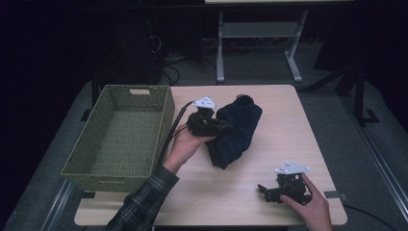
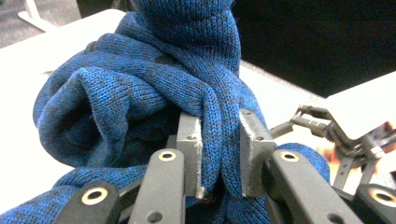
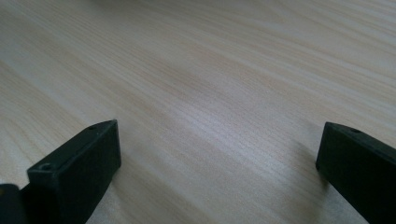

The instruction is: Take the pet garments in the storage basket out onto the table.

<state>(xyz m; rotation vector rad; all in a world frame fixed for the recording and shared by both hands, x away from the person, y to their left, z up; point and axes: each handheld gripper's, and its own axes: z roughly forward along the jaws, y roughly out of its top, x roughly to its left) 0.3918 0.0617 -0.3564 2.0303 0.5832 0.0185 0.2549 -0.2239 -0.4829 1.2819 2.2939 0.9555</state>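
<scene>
Left gripper (image 2: 218, 154): jaws pinched onto a fold of the blue knit garment (image 2: 154, 88); a ridge of knit is squeezed between the two grey pads (image 2: 190, 149), so the grip looks firm but takes in one fold, not the bulk.

Garment (image 1: 234, 131) lies bunched on the table (image 1: 284, 125), just right of the green woven basket (image 1: 120, 137), not touching it; the left gripper (image 1: 226, 126) reaches it from the basket side.

Right gripper (image 1: 262, 190): resting low on the table, well right of the basket and apart from the garment; jaws spread wide with bare wood between them (image 3: 219, 154); holds nothing.

Step in hand, as judged: garment grasped, not yet lifted clear.

Next move likely calls for: raise high enough to clear the basket's near wall, carry leftwards over the open basket, then release; loose cloth hanging below may drag on the rim; the right gripper could support the trailing end.
</scene>
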